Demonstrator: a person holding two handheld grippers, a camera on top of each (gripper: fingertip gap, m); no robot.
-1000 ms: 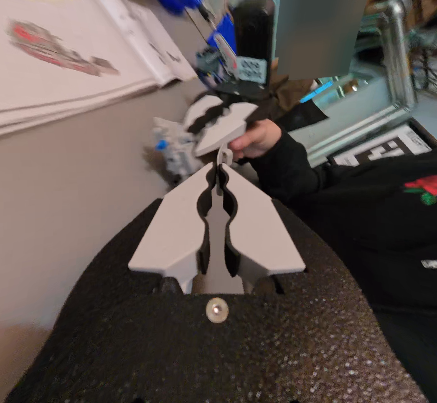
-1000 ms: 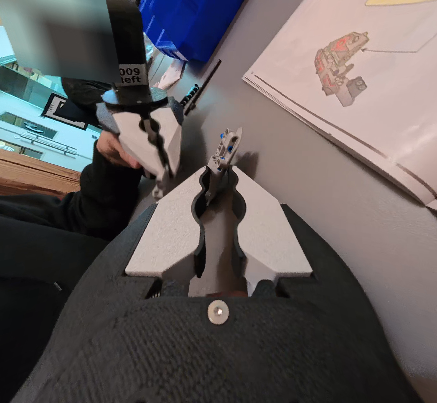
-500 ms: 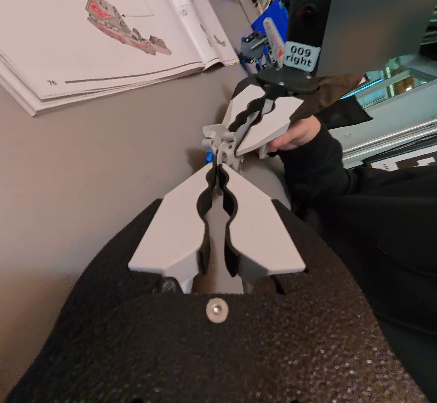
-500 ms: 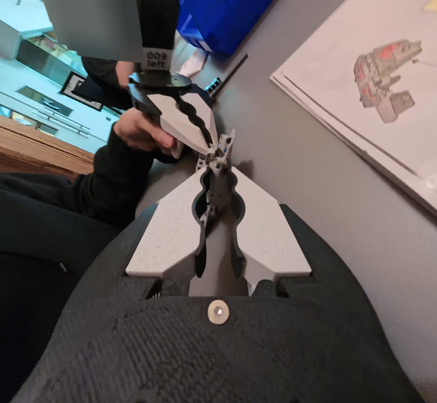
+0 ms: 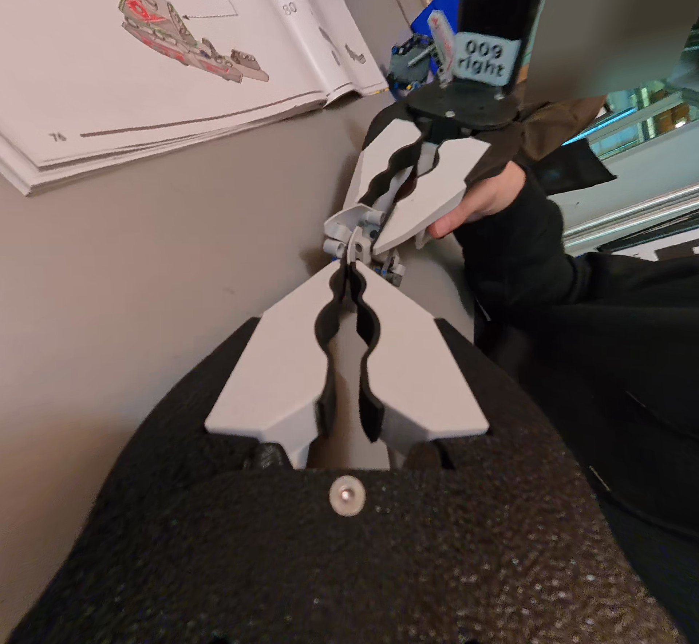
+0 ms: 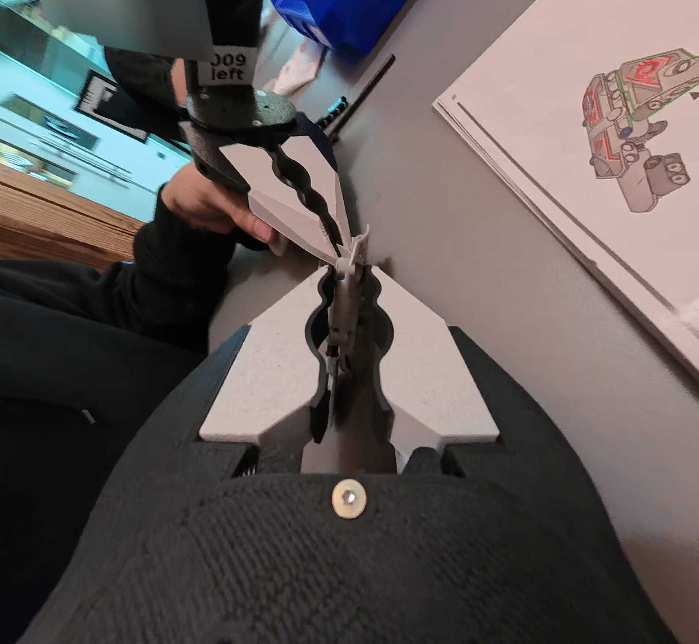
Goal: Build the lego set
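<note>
Above a grey table (image 5: 159, 285), the left gripper (image 5: 350, 266) pinches a thin grey piece (image 5: 355, 247) against the grey lego assembly (image 6: 346, 308) clamped in the right gripper (image 6: 350, 274); an instruction booklet (image 5: 113, 58) lies open nearby.

Grey lego pieces meeting in mid-air above the table

A small light-grey curved piece (image 5: 353, 247), pinched at its lower end, stands touching a larger grey lego assembly (image 6: 346, 308) with blue pins. That assembly is long and narrow, clamped along its length, its pale tip poking out beyond the finger ends.
</note>
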